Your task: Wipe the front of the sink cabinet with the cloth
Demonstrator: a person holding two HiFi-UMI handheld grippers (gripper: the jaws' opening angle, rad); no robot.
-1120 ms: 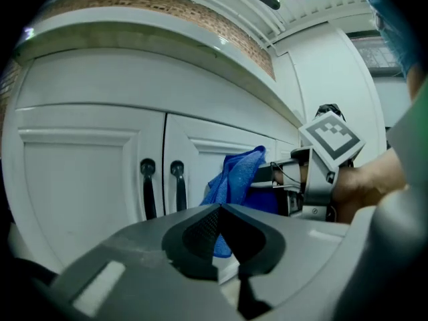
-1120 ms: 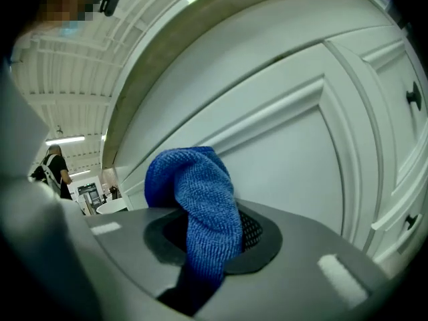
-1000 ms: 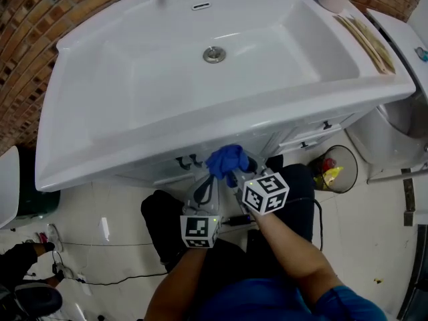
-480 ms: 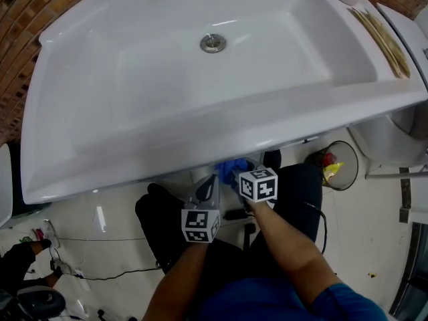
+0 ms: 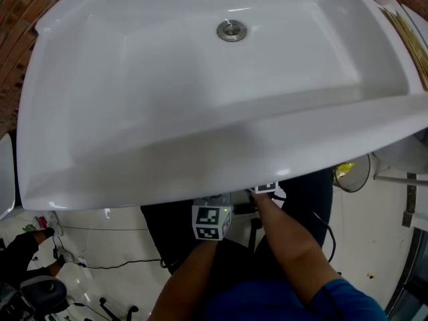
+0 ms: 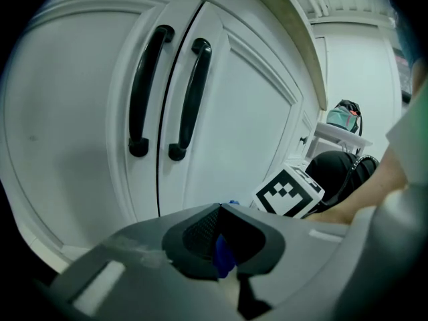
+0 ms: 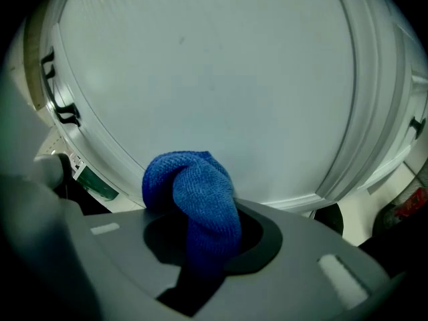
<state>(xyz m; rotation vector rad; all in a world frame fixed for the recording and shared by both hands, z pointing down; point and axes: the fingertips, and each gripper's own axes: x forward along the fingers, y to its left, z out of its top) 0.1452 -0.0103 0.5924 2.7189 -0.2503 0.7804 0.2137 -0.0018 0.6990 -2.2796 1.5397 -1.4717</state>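
Mid-wipe: my right tongs (image 7: 200,246) clamp the cloth (image 7: 200,199) at the cabinet door (image 7: 221,79). Left tongs (image 6: 224,256) closed, seemingly nipping a corner of it. Next, sweep across the panel, keeping pressure.

Both arms reach forward side by side, the left forearm (image 5: 184,279) bare and the right forearm (image 5: 291,246) bare below a blue sleeve (image 5: 334,298).

Right gripper (image 7: 200,243): jaws clamped on the bunched blue cloth (image 7: 194,192), which bulges out ahead of the jaw tips.

Left gripper (image 6: 221,254): jaws drawn together, with a sliver of blue in the seam between them.

The right marker cube (image 6: 289,191) lies ahead of the left jaws and to their right. The left marker cube (image 5: 210,223) sits at the wrist end, facing upward.
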